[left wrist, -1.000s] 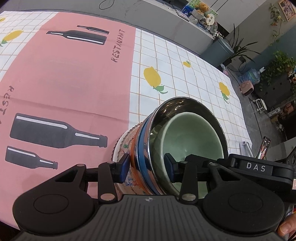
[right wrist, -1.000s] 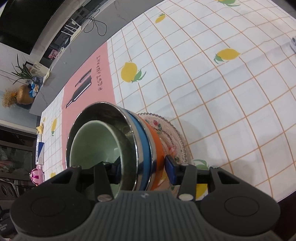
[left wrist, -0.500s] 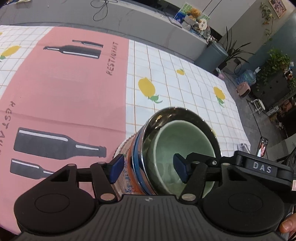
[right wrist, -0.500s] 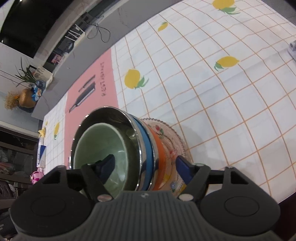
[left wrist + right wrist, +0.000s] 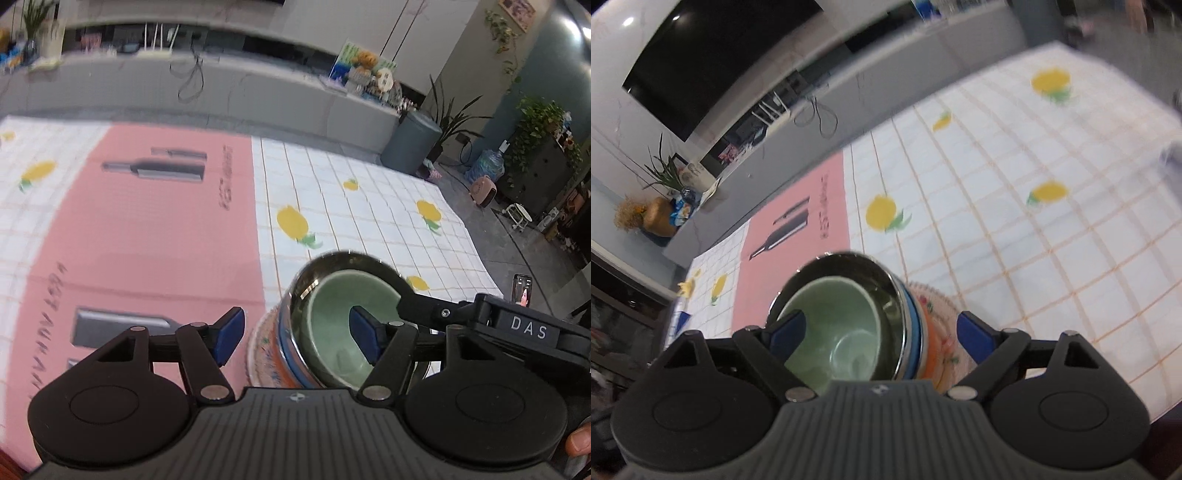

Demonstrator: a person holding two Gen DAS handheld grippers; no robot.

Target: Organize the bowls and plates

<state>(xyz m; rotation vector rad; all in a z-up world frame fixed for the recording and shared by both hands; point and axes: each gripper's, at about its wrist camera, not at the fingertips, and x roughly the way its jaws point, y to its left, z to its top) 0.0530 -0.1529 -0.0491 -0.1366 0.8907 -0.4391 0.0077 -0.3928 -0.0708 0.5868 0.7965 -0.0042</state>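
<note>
A stack stands on the tablecloth: a pale green bowl nested in a steel bowl, over a blue and an orange bowl, on a patterned plate. My left gripper is open, its fingers straddling the stack's left rim. In the right wrist view the green bowl sits in the steel bowl on the plate. My right gripper is open around the stack's right rim.
The tablecloth has a pink panel with bottle prints on the left and a white lemon grid on the right. The right gripper's body lies beside the stack. A grey counter runs behind the table.
Both grippers have opened off the stack's rims and pulled back and upward. The stack stays on the table. Both views are tilted up and blurred by motion.
</note>
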